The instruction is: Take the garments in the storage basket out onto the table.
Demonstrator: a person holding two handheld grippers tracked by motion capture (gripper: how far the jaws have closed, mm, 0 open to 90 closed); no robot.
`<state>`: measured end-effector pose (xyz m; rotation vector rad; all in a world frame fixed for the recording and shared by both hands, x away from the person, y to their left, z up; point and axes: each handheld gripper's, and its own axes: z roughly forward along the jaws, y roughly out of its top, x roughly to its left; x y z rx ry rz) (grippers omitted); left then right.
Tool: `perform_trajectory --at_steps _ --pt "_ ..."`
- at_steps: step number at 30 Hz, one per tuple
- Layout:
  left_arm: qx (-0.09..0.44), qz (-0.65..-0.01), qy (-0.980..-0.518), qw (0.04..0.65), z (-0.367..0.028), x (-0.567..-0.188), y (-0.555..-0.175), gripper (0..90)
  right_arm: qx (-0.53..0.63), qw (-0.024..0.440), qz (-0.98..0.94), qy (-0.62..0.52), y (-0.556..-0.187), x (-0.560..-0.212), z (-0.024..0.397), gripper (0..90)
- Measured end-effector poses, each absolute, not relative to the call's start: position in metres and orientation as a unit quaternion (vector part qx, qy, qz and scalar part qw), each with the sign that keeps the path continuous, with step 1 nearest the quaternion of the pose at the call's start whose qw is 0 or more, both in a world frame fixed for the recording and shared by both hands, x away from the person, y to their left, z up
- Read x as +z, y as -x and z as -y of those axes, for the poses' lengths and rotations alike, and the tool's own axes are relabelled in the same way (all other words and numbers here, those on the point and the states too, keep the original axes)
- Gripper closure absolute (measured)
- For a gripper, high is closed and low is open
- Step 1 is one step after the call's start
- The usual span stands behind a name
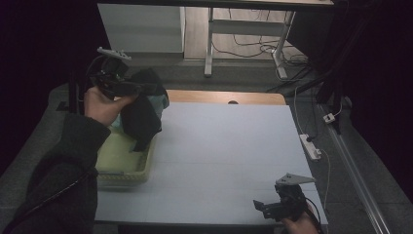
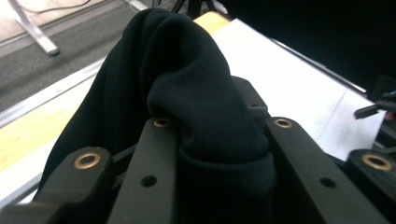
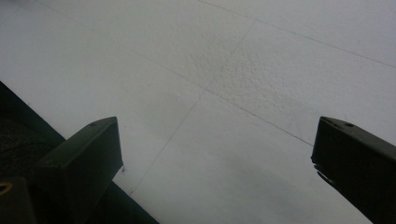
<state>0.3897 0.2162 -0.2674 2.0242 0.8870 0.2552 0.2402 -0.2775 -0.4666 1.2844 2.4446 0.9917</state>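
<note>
Cloth (image 2: pixel 187 88) hangs pinched in left tool (image 2: pixel 219 140) above basket (image 1: pixel 124 168).

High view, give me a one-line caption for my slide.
Left gripper lifts a black cloth over the yellow basket; right gripper waits open above the table.

A black garment (image 1: pixel 141 114) bunches between the black jaws of the left tool (image 1: pixel 127 87), a pale yellow basket (image 1: pixel 124 165) sits below it, and the worktop (image 1: pixel 224 156) is plain white with faint seams.
</note>
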Motion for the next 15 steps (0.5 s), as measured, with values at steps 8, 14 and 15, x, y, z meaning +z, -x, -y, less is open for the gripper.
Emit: perform_trajectory --at_steps 8,14,15 --pt "0.100 -0.331 -0.816 0.463 -0.197 -0.244 -0.391 75.0 0.338 0.103 -0.828 -0.436 -0.240 -0.466 0.278 1.6" --pt "0.087 -0.313 -0.814 0.481 -0.180 -0.229 -0.396 75.1 0.340 0.102 -0.826 -0.437 -0.240 -0.466 0.278 1.6" --pt "0.085 -0.310 -0.813 0.485 -0.177 -0.227 -0.397 75.0 0.339 0.101 -0.827 -0.437 -0.240 -0.466 0.278 1.5"
